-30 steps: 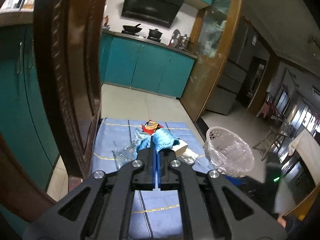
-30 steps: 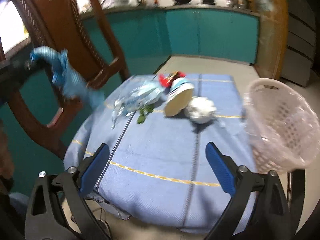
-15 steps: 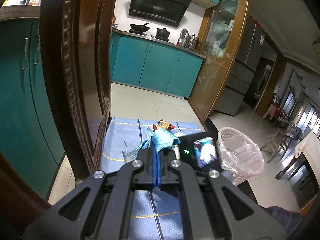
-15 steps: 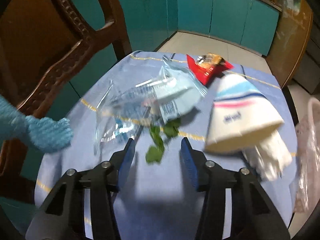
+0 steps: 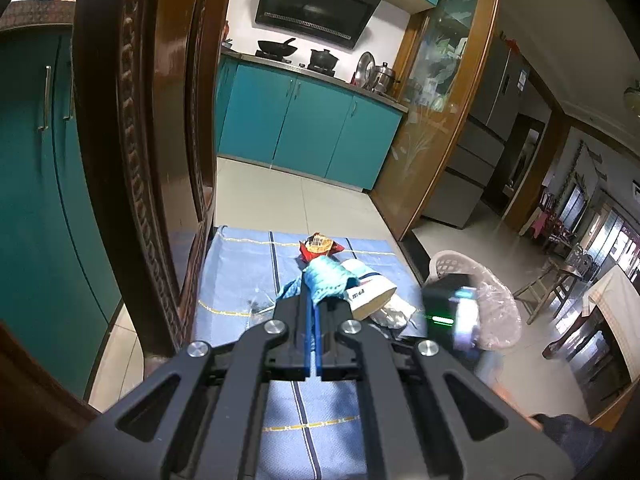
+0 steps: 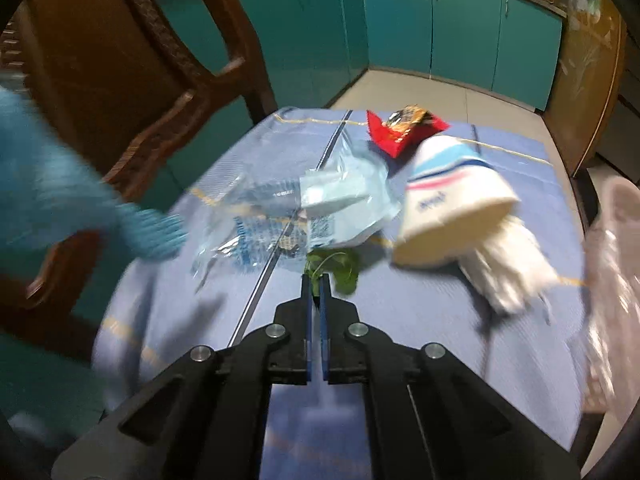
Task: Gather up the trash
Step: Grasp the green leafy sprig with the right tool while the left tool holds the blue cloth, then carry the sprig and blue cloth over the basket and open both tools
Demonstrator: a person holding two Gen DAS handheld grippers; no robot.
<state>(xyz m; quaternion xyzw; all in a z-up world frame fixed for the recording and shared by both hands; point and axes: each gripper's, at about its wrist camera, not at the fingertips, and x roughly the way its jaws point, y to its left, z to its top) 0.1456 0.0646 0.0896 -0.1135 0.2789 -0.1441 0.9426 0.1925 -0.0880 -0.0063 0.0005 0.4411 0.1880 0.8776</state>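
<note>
My left gripper (image 5: 314,300) is shut on a blue knitted cloth (image 5: 326,280) and holds it above the blue tablecloth (image 5: 236,276). The cloth also shows blurred at the left of the right wrist view (image 6: 52,200). My right gripper (image 6: 316,284) is shut on green leaves (image 6: 340,268) lying on the tablecloth (image 6: 400,320). Around it lie a clear plastic wrapper (image 6: 304,208), a red snack packet (image 6: 404,128), a tipped paper cup (image 6: 452,204) and crumpled white tissue (image 6: 508,276). The cup (image 5: 368,292) and red packet (image 5: 318,246) also show in the left wrist view.
A pink basket lined with clear plastic (image 5: 480,300) stands off the table's right edge; it is blurred in the right wrist view (image 6: 612,280). A dark wooden chair (image 5: 136,160) rises close on the left (image 6: 160,80). Teal kitchen cabinets (image 5: 312,132) stand behind.
My right gripper dropped toward the table and its fingers closed from wide open onto the green leaves. My left gripper rose slightly with the blue cloth.
</note>
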